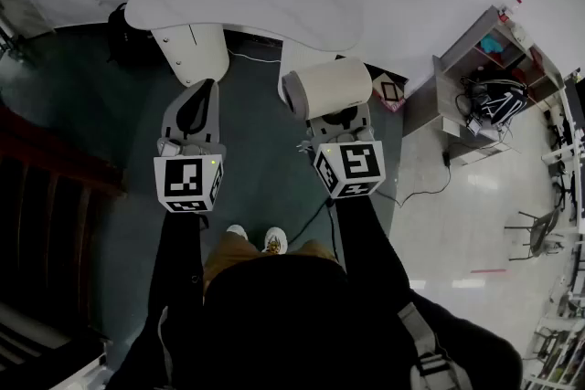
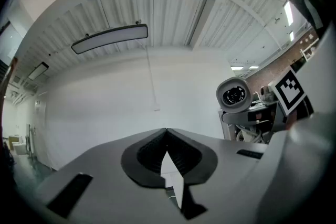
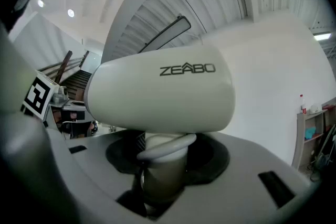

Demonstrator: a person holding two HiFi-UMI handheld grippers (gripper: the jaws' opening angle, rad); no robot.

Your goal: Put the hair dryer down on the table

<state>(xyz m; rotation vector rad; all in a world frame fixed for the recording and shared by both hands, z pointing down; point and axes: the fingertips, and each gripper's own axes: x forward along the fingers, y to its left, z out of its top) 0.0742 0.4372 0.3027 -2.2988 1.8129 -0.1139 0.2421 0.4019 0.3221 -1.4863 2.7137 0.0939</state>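
Note:
A white hair dryer stands upright in my right gripper, whose jaws are shut on its handle. The barrel lies crosswise above the jaws, its open end to the left. It hangs in the air just in front of the white oval table. My left gripper is shut with nothing in it, level with the right one and to its left, and the dryer shows at the right of its view.
The table's white pedestal legs stand below its top. A black cable trails over the floor at the right. A shelf unit with clutter stands at the far right. Dark stairs lie to the left. My feet show below.

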